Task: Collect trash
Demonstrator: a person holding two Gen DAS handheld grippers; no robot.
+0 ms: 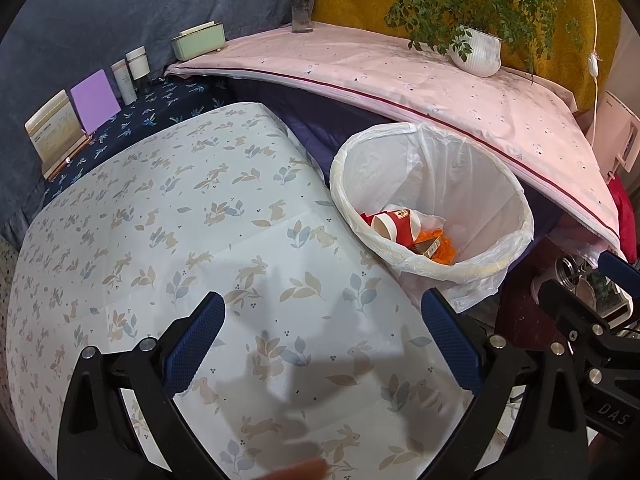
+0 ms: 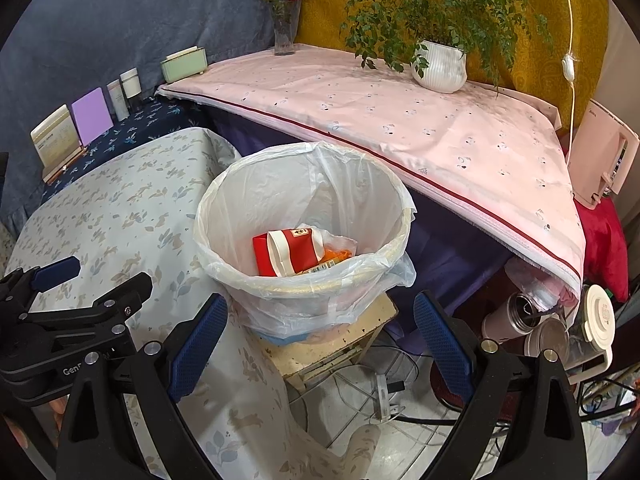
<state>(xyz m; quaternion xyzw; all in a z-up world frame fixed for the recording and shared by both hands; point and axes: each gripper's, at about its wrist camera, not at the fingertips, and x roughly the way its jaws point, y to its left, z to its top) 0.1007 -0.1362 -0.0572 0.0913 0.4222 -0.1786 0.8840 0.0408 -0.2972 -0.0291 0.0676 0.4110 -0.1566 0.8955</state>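
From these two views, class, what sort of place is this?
Probably a lived-in room at home: cloth-covered tables, a potted plant and a flower vase on the pink cloth, and a lined trash bin holding a red cup.

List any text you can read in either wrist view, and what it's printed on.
"DAS" on the right gripper body, left wrist view.
"GenR", cut off, on the left gripper body, right wrist view.
Pink appliance: short brand word, too blurred to read.
Red paper cup in the bin: emblem unreadable.
Card on its stand: print too small.
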